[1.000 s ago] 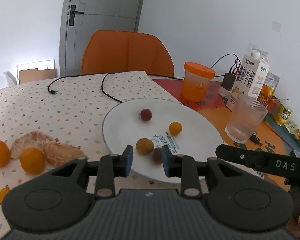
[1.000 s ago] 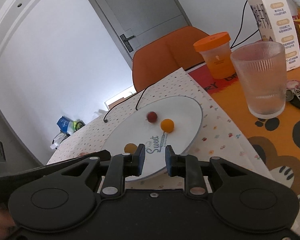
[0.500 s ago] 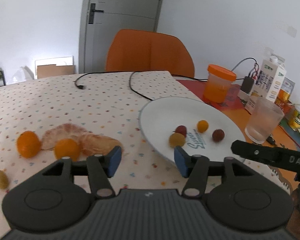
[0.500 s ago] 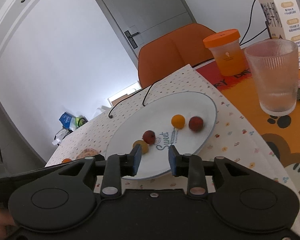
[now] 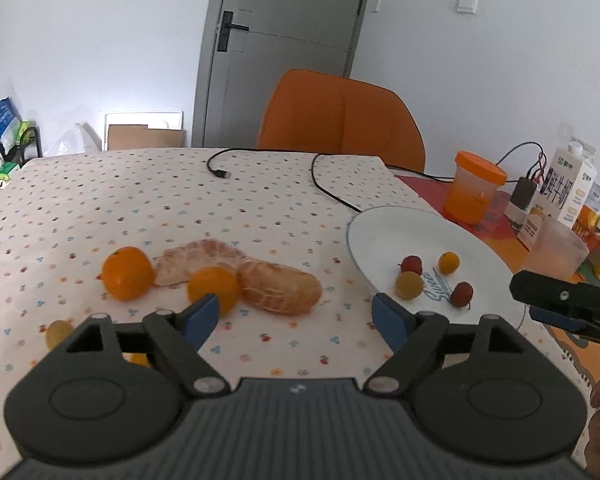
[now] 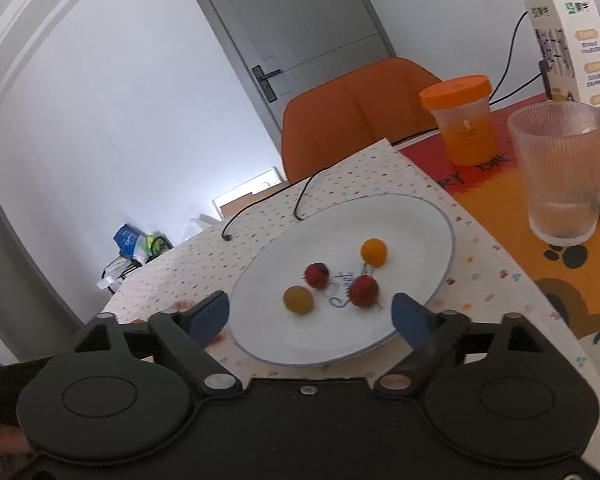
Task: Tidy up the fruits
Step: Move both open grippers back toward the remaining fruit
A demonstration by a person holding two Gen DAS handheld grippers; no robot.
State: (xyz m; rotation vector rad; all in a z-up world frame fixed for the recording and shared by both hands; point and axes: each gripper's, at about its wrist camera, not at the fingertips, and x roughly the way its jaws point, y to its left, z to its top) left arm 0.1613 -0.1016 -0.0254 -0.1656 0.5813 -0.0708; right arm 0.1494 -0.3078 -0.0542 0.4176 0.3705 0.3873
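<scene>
A white plate (image 5: pixel 400 232) (image 6: pixel 412 224) holds two small red fruits (image 6: pixel 317 275), a small orange one (image 6: pixel 373 252) and a yellow one (image 6: pixel 298 299). On the dotted cloth to its left lie two mandarins (image 5: pixel 127 273), peeled segments (image 5: pixel 278 288) and a small yellow-green fruit (image 5: pixel 58 332). My left gripper (image 5: pixel 296 318) is open and empty just before the mandarins. My right gripper (image 6: pixel 310 314) is open and empty over the plate's near rim.
An orange-lidded jar (image 6: pixel 460 120), a ribbed glass (image 6: pixel 558 172) and a milk carton (image 6: pixel 568 44) stand right of the plate. A black cable (image 5: pixel 328 188) lies across the cloth. An orange chair (image 5: pixel 340 116) stands behind the table.
Both grippers have opened wide. The left one has swung left from the plate toward the mandarins. The right one has drawn nearer to the plate.
</scene>
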